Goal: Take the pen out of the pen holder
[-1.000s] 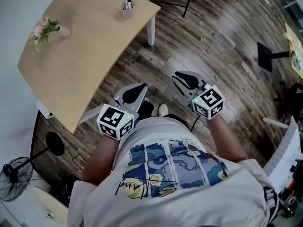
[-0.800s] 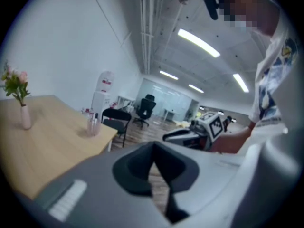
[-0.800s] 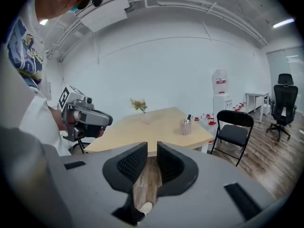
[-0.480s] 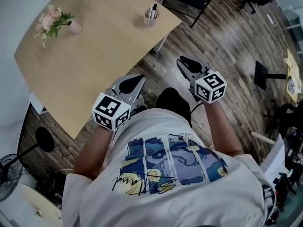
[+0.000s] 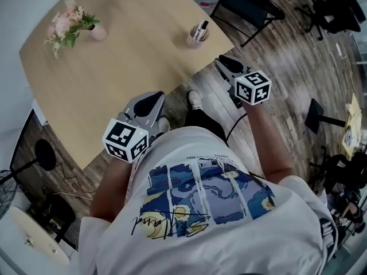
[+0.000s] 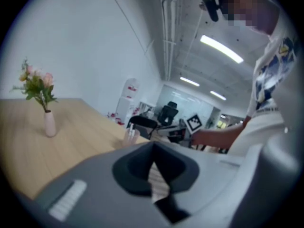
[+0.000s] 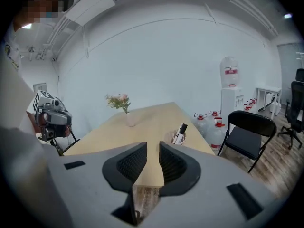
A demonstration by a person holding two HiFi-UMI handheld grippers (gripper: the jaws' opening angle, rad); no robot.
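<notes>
The pen [image 5: 202, 28] is sitting in the pen holder [image 5: 196, 39]; the right tool [image 5: 225, 63] is gaping empty, the left tool [image 5: 150, 100] is pinching shut.

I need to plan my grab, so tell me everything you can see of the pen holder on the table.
The pen holder is a small, round, pale pinkish cup, material unclear. It stands upright on the wooden table, near the corner by the black folding chair. A pen with white barrel and dark cap leans out of it. Only table and contents touch it; the right tool is nearest, yet apart.
</notes>
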